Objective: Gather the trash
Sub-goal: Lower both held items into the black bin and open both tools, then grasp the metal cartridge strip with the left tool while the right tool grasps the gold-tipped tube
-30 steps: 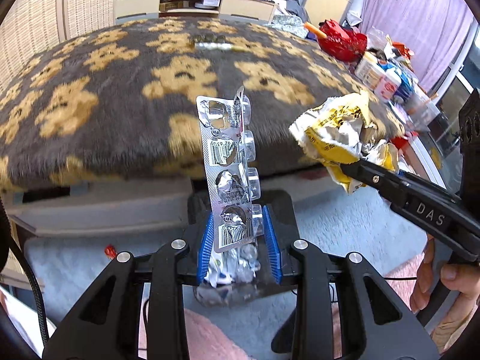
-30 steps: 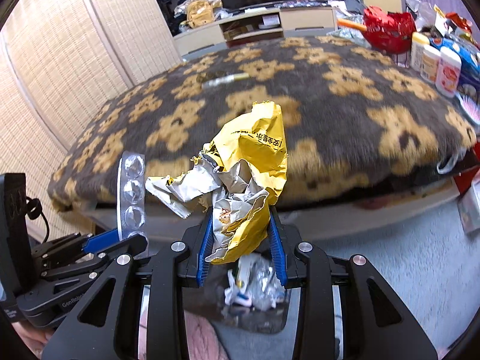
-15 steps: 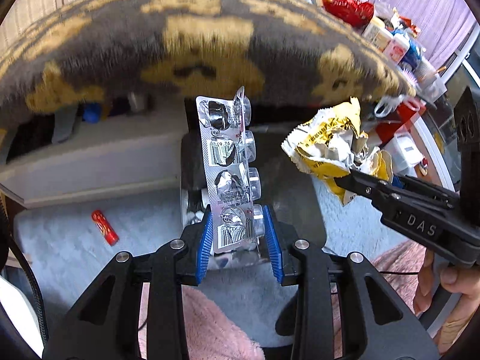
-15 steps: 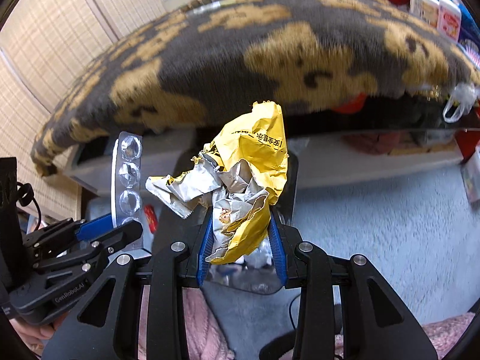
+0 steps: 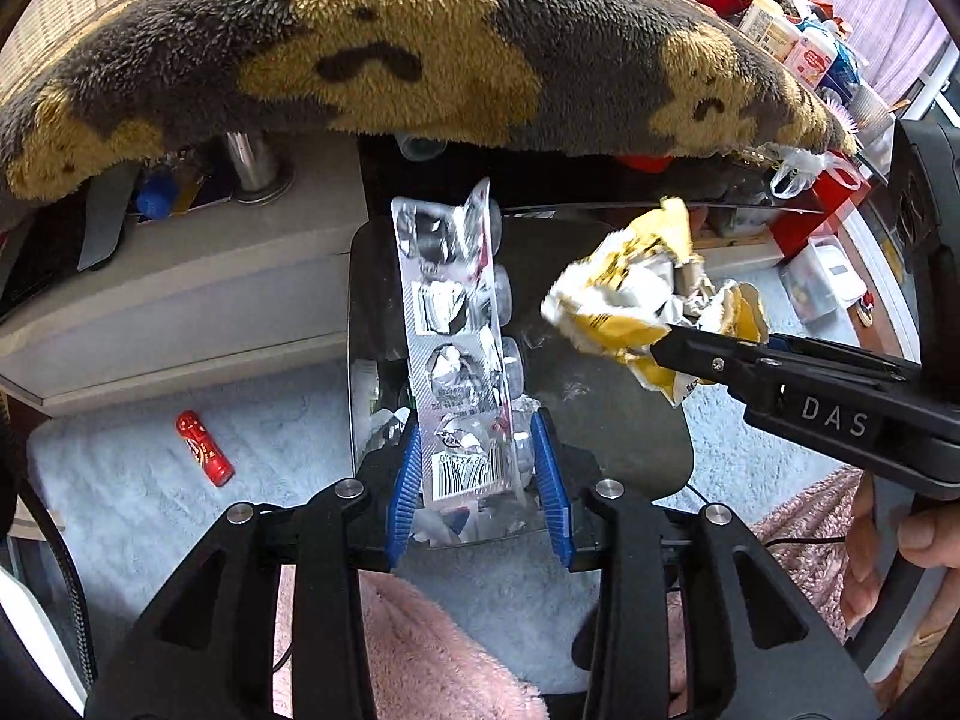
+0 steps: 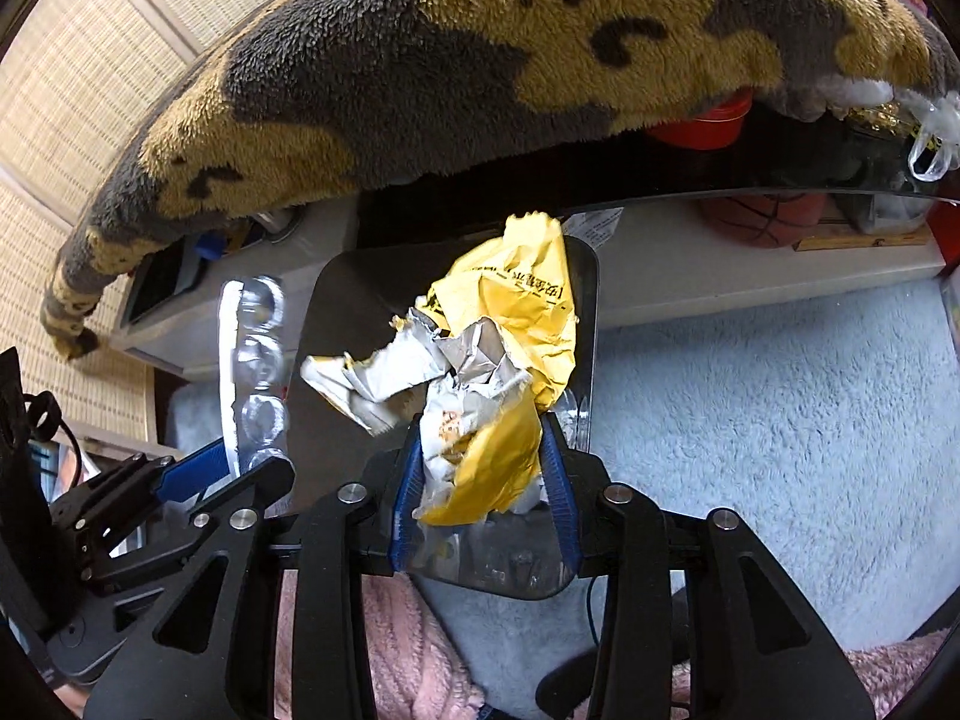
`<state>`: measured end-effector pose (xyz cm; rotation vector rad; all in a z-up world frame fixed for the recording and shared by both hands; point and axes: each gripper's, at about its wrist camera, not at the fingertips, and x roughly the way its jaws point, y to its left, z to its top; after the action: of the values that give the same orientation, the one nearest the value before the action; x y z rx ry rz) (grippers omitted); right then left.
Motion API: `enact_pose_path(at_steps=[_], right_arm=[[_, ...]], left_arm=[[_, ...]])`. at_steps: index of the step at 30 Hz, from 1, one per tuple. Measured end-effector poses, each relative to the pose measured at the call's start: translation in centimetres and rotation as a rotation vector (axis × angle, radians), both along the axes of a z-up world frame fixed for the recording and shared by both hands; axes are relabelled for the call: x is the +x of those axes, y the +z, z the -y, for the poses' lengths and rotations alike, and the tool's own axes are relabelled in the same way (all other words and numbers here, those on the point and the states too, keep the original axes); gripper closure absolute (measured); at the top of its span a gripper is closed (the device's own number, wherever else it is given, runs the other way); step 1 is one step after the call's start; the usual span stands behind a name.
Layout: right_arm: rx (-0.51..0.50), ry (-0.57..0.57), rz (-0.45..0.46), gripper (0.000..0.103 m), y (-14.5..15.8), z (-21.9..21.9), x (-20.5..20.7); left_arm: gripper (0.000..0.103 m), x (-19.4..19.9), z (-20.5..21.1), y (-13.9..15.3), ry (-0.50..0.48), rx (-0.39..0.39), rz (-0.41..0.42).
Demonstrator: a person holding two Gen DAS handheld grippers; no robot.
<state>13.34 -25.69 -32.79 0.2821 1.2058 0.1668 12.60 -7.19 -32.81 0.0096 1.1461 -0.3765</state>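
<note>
Release step: my left hand-held gripper [image 5: 477, 468] loosens round the blister pack [image 5: 459, 354], the right hand-held gripper [image 6: 483, 471], at 3 o'clock, round the yellow wrapper [image 6: 510, 324]; both jaws have just been opening over the bin [image 6: 336, 312], so I next let both drop.

Silver blister pack [image 5: 459, 360], emptied, upright over black bin [image 5: 600, 420]; crumpled yellow wrapper [image 6: 510, 360] beside, possibly slipping loose.

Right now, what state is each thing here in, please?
Bin: open, trash inside.
Blister pack: emptied, upright over the Bin.
Left hand-held gripper: jaws just opening, pads slightly clear of the Blister pack between them.
Yellow wrapper: crumpled, torn.
Right hand-held gripper: jaws just opening, pads touching the Yellow wrapper between them.
Red tube: lying on the carpet.
</note>
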Motion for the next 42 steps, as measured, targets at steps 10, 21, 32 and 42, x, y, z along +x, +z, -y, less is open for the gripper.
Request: enact_pose_path(at_steps=[10,21,32,42], right_arm=[[-0.018,-0.051,0.019,0.022,0.7,1.0,0.3],[-0.032,-0.116,0.115,0.005,5.2,3.4,1.3],[-0.051,-0.096,0.29,0.005,13.1,3.7,6.9],[-0.075,-0.024,0.359,0.005,15.0,2.0,15.2]], left_arm=[[0.034,0.1,-0.2,0.7,0.025,0.046,0.038],[0.008,1.1,-2.4,4.5,0.078,0.02,0.072],[0.008,5.8,-3.9,10.9,0.128,0.025,0.188],[0.008,14.0,-5.6,13.0,0.208,0.028,0.194]])
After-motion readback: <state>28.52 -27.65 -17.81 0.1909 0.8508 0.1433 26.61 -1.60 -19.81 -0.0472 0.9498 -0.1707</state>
